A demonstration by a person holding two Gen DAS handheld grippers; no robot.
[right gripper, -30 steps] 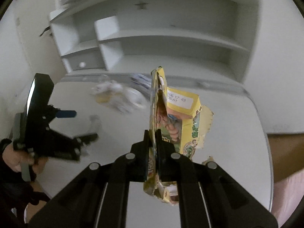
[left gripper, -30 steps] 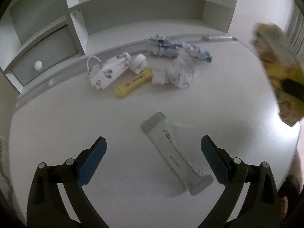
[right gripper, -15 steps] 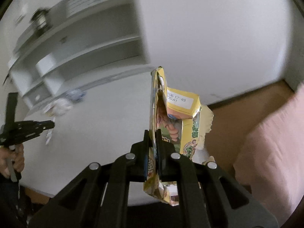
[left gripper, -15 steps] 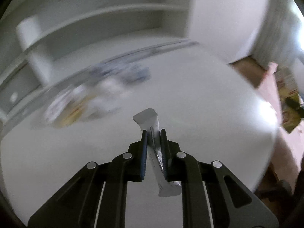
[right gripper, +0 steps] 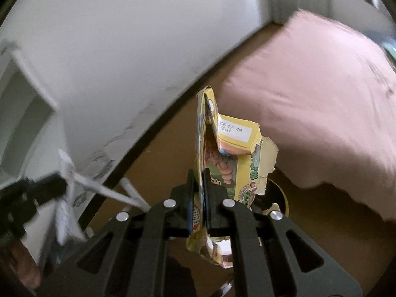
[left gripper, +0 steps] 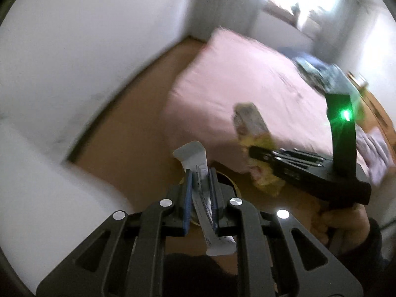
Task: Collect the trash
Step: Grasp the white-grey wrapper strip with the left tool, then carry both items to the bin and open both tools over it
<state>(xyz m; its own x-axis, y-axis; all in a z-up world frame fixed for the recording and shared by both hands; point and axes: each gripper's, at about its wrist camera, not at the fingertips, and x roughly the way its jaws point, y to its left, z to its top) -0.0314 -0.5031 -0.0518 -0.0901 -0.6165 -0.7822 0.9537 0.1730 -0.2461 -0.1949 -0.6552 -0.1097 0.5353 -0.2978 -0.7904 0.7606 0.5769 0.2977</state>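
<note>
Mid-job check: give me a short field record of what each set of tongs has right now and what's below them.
left tongs: shut on white tube wrapper
right tongs: shut on yellow carton, torn and flattened
below: dark round opening with a yellowish rim, partly hidden, probably a bin
floor: brown
bed: pink cover, beside the opening
image quality: motion blur in both views
</note>
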